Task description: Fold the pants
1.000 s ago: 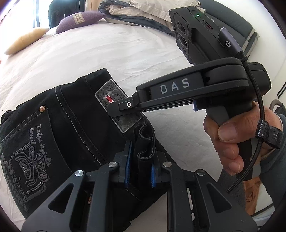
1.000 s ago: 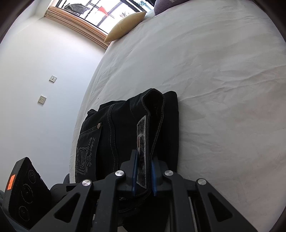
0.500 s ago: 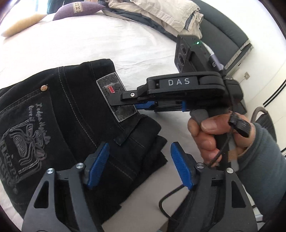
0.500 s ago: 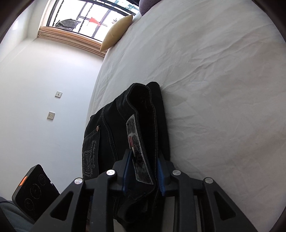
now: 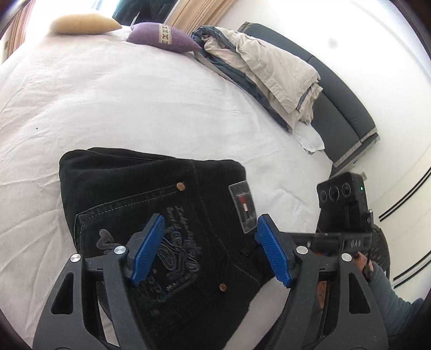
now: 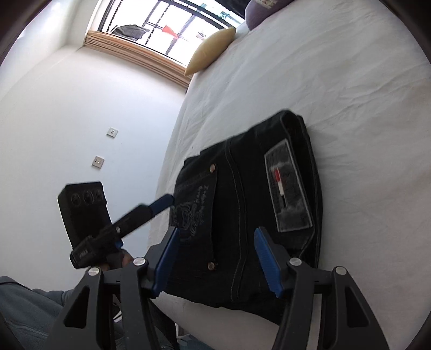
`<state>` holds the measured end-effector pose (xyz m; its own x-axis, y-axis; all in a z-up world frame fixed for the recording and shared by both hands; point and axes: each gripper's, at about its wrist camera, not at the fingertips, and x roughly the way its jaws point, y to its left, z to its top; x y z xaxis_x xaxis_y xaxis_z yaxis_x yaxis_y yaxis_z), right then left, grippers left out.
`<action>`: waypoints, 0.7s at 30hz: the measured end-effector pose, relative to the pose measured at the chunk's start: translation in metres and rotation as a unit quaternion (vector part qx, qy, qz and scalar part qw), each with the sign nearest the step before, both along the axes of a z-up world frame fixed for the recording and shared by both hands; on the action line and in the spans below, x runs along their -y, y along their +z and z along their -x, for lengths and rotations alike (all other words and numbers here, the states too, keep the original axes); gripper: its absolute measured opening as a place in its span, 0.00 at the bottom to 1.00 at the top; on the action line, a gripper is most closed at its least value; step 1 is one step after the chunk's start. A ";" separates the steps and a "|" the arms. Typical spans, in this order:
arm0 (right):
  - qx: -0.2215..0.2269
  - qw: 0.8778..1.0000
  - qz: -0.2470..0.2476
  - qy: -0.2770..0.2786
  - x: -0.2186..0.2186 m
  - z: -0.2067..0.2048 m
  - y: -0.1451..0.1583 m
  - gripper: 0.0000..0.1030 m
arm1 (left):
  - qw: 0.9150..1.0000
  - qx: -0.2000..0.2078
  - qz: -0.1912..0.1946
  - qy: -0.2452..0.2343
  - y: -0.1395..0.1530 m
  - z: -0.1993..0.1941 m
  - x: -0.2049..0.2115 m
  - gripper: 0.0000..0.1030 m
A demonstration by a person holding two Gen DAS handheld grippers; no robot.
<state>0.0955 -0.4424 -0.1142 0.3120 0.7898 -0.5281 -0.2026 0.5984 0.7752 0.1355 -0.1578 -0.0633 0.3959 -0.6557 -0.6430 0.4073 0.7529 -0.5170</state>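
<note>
The black jeans (image 5: 150, 204) lie folded into a compact bundle on the white bed, back pocket and grey waistband patch (image 5: 242, 207) facing up. They also show in the right wrist view (image 6: 242, 204). My left gripper (image 5: 211, 250) is open and empty, raised above the pocket embroidery. My right gripper (image 6: 215, 259) is open and empty, just above the bundle's near edge. The right gripper's body (image 5: 342, 215) shows at the bundle's right side, the left gripper's body (image 6: 107, 223) at its left.
The white bed sheet (image 5: 134, 94) stretches far behind the jeans. A yellow pillow (image 5: 83, 24) and a purple pillow (image 5: 161, 37) lie at the head. A pile of beige and grey bedding (image 5: 269, 70) lies on a dark sofa (image 5: 342, 107). The bed edge and a white wall (image 6: 80, 121) are left.
Both grippers have opened and let go of the waistband, then pulled back and up. The jeans now lie flat as a folded bundle on the bed.
</note>
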 end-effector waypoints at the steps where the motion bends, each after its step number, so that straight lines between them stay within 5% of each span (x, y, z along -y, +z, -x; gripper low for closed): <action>1: -0.022 1.000 0.020 -0.002 -0.003 0.001 -0.014 0.49 | 1.000 -0.021 -0.008 0.010 -0.014 -0.007 -0.004 0.68; 5: -0.047 0.998 -0.012 -0.027 0.013 0.011 -0.035 0.31 | 0.999 -0.036 0.020 0.009 -0.048 -0.020 -0.023 0.68; 8: -0.042 0.999 -0.002 -0.016 0.013 0.017 -0.029 0.31 | 0.998 -0.034 0.045 0.006 -0.037 -0.030 -0.031 0.68; 11: -0.021 0.999 -0.022 -0.010 0.011 0.016 -0.015 0.47 | 0.998 0.004 0.052 0.025 -0.017 -0.056 -0.041 0.68; 15: -0.029 0.999 -0.024 -0.004 0.001 0.003 -0.021 0.52 | 0.996 -0.038 0.071 0.032 -0.037 -0.095 -0.050 0.68; 21: -0.040 0.998 -0.053 -0.008 0.007 0.005 -0.037 0.50 | 0.992 -0.017 0.127 -0.006 -0.047 -0.053 -0.065 0.68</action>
